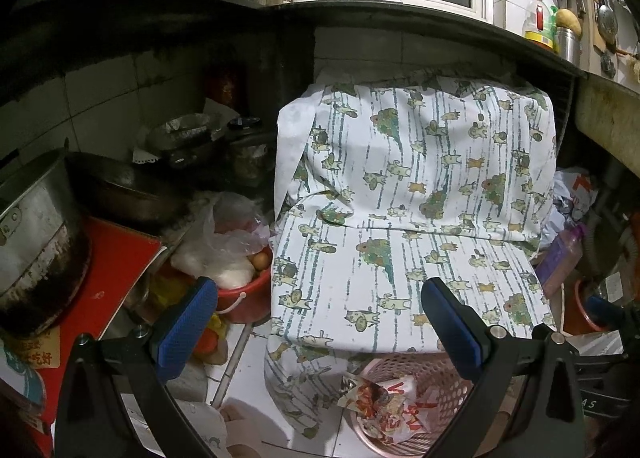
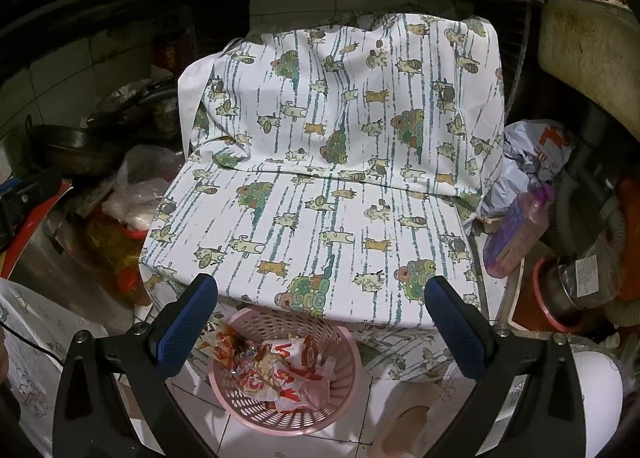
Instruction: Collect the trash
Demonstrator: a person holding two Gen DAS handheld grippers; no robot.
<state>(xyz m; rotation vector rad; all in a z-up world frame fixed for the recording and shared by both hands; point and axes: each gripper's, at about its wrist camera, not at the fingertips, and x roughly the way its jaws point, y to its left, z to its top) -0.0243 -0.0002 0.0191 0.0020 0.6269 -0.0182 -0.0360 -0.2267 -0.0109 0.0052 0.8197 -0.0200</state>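
Note:
A pink perforated waste basket (image 2: 344, 386) stands on the white tiled floor under the front edge of a cloth-covered chair (image 2: 320, 178). It holds crumpled red-and-white snack wrappers (image 2: 272, 370). The basket also shows in the left wrist view (image 1: 436, 378), with the wrappers (image 1: 384, 410) inside it. My left gripper (image 1: 316, 326) is open and empty, above the floor left of the basket. My right gripper (image 2: 320, 322) is open and empty, right above the basket's rim.
Pots (image 1: 36, 242) and a dark pan (image 1: 132, 194) sit on the left by a red bucket (image 1: 244, 298) with plastic bags. A purple bottle (image 2: 516, 234), crumpled bags (image 2: 532, 154) and hoses crowd the right. A black counter (image 1: 400, 14) runs overhead.

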